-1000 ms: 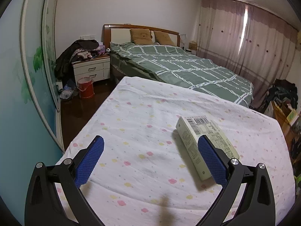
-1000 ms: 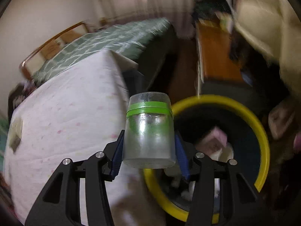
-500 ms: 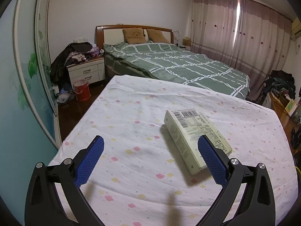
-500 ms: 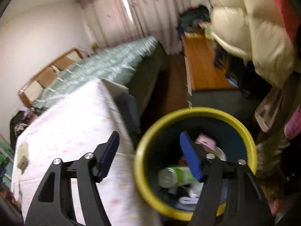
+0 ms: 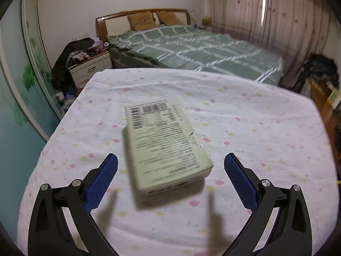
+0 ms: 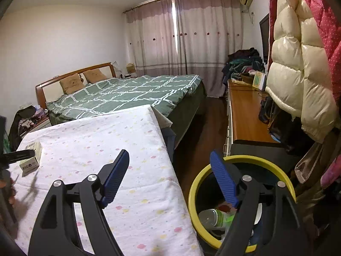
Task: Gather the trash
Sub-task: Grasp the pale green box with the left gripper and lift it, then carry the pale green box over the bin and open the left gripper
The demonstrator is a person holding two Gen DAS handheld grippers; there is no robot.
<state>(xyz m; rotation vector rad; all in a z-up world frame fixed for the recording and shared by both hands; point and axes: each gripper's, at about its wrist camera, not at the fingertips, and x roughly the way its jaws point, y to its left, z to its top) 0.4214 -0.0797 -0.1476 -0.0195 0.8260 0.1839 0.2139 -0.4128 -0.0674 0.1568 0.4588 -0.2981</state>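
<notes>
Both grippers are held apart and empty.
Left gripper (image 5: 170, 166) is angled down over the box (image 5: 164, 147) on the dotted sheet (image 5: 255, 128); right gripper (image 6: 169, 164), jaws opening, is poised beside the yellow-rimmed bin (image 6: 262, 162).

Your room is dim and evenly lit from overhead, with one bright strip of daylight glaring through the gap in the curtains (image 6: 175, 23). In your left wrist view the box (image 5: 164, 143) and the bed (image 5: 191, 47) are smeared by motion blur, and soft finger shadows fall on the sheet (image 5: 245, 128) below it. Your right wrist view is sharper; both bend strongly at the edges and darken to black corners.
</notes>
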